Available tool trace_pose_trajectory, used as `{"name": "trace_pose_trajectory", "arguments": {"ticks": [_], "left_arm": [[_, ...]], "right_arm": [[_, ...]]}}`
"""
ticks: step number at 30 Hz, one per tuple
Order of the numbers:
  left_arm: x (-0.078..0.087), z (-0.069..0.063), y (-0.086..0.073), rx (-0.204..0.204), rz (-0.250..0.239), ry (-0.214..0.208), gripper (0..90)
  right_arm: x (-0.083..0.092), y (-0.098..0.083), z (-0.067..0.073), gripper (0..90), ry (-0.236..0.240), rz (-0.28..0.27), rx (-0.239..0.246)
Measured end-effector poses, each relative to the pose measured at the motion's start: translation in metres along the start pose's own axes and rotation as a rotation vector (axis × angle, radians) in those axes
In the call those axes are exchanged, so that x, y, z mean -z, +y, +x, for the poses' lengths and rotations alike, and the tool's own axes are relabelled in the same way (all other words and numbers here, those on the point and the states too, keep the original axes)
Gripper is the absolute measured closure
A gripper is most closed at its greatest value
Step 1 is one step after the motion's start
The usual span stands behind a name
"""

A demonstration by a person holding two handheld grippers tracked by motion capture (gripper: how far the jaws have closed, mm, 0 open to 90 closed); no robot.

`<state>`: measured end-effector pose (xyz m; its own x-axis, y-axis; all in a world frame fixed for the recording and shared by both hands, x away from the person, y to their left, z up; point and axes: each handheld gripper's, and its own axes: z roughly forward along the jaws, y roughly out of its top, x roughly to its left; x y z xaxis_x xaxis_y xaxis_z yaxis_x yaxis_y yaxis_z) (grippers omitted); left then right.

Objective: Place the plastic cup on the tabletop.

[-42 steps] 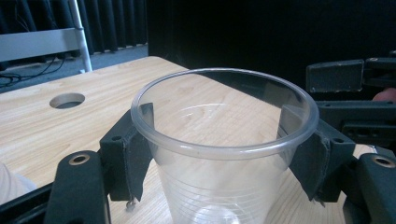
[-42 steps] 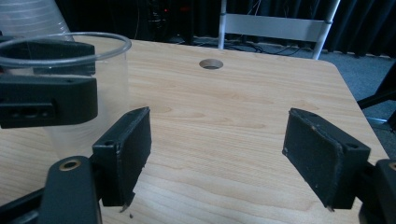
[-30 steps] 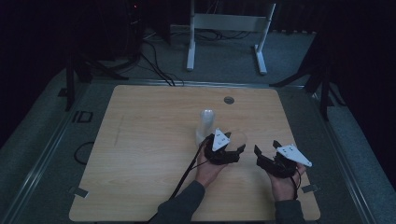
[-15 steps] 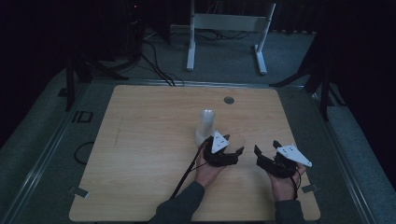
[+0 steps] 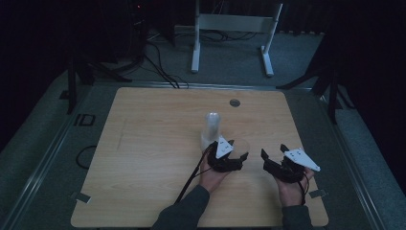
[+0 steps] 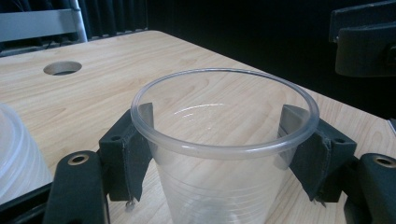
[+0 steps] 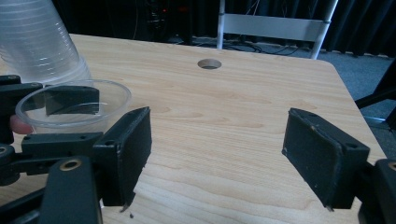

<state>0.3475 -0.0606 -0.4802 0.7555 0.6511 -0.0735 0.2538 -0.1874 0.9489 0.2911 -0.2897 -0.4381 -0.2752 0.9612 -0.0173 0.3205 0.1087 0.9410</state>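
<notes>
Little has shifted since earlier: our left gripper (image 6: pixel 224 154) still clasps the clear cup (image 6: pixel 224 149) beside the inverted cup stack (image 5: pixel 211 128); our right gripper (image 7: pixel 219 154) waits, jaws apart, empty.

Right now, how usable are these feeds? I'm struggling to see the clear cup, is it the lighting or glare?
High view: dim and dark all round, so the cup at the left tool nearly vanishes against the table. Left gripper view: well lit and sharp, small glare streaks inside the cup, rim clear between the jaws. Right gripper view: bright enough, the near jaws slightly soft, the cup stack readable.
</notes>
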Motion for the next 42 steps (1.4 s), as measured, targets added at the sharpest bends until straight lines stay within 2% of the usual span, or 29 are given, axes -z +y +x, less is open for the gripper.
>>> {"name": "trace_pose_trajectory", "arguments": {"ticks": [23, 27, 30, 42], "left_arm": [[0.005, 0.0, -0.008, -0.024, 0.037, -0.018, 26.6], [0.004, -0.001, -0.011, -0.01, 0.077, -0.028, 23.9], [0.003, -0.002, -0.012, -0.011, 0.102, -0.02, 18.9], [0.011, 0.003, -0.016, 0.009, 0.116, 0.0, 14.8]], "right_arm": [[0.0, 0.0, 0.0, 23.4, 0.0, -0.001, 0.001], [0.0, 0.0, 0.0, 23.4, 0.0, -0.002, 0.002], [0.0, 0.0, -0.001, 23.4, 0.0, -0.002, 0.0], [0.0, 0.0, -0.001, 23.3, 0.001, -0.002, 0.0]]}}
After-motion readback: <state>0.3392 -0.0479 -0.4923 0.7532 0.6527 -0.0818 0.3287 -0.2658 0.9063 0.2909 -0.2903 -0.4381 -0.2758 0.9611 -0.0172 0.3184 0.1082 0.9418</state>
